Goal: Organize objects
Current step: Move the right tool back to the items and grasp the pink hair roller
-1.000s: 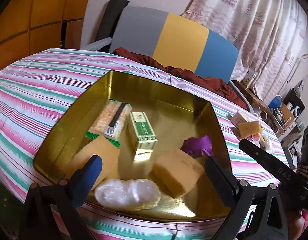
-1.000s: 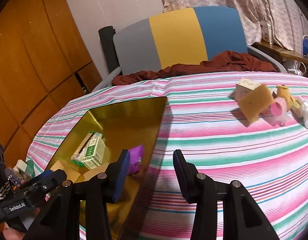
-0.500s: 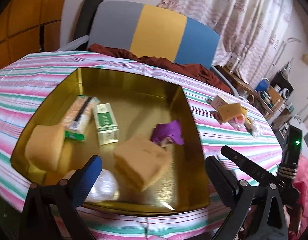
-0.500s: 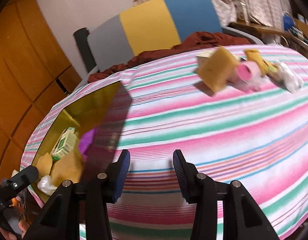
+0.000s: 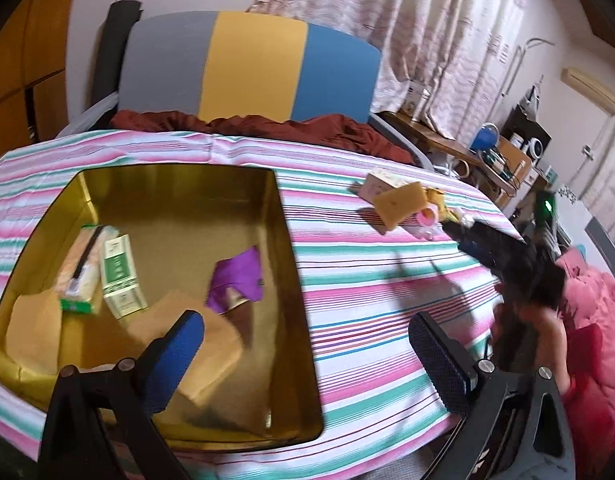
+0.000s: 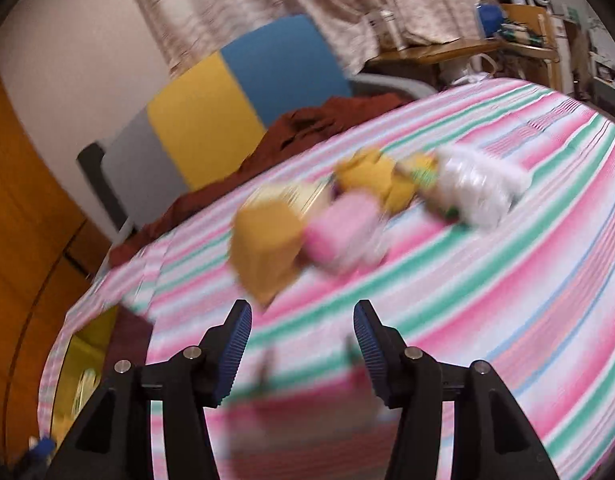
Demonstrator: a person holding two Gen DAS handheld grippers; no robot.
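We are holding the left gripper [image 5: 307, 344] spread and empty over the tin [image 5: 285, 216], where sorted items are lying. We are aiming the right gripper [image 6: 303, 326], also spread and empty, at the sponge [image 6: 267, 256] in the pile on the cloth [image 6: 507, 300]; we advise centring the pads [image 6: 237, 344] across it before closing

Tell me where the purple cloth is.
In the left wrist view, the purple cloth lies inside the gold tin, near its right wall, beside a tan sponge.

Both wrist views over striped table [image 5: 367, 280]
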